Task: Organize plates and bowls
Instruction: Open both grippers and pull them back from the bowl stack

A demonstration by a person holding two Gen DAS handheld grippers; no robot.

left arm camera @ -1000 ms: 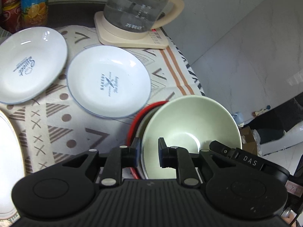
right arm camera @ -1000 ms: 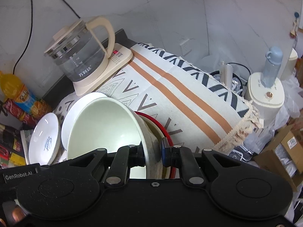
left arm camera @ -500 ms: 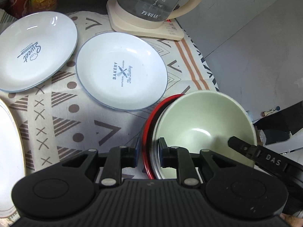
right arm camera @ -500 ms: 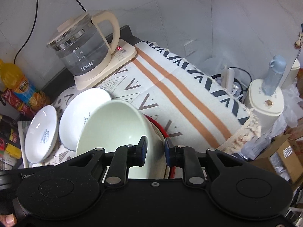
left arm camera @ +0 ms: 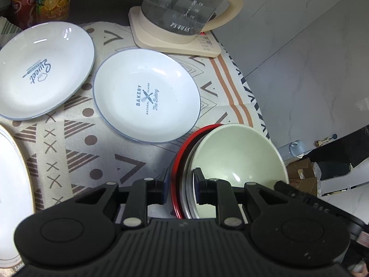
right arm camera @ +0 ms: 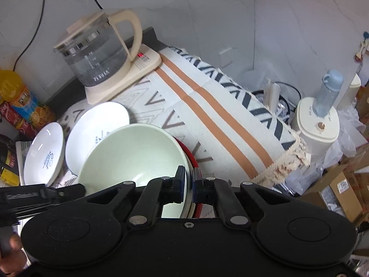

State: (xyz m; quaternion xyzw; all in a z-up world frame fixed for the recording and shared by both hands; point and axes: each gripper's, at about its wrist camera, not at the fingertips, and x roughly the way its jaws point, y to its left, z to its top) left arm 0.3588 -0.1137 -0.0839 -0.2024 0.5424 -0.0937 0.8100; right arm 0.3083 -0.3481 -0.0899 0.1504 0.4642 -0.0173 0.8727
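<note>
The pale green bowl (left arm camera: 237,154) sits nested in a red-rimmed bowl (left arm camera: 178,161) near the tabletop's (right arm camera: 207,124) right edge; the left hand-held gripper (left arm camera: 180,185) straddles the stack's left rim, jaws narrow but apart. The right hand-held gripper (right arm camera: 189,180) pinches the green bowl's right rim. Two printed white plates (left arm camera: 146,94) (left arm camera: 41,69) lie just beyond, a third plate's (left arm camera: 13,180) edge at left, with open cloth to the right.
</note>
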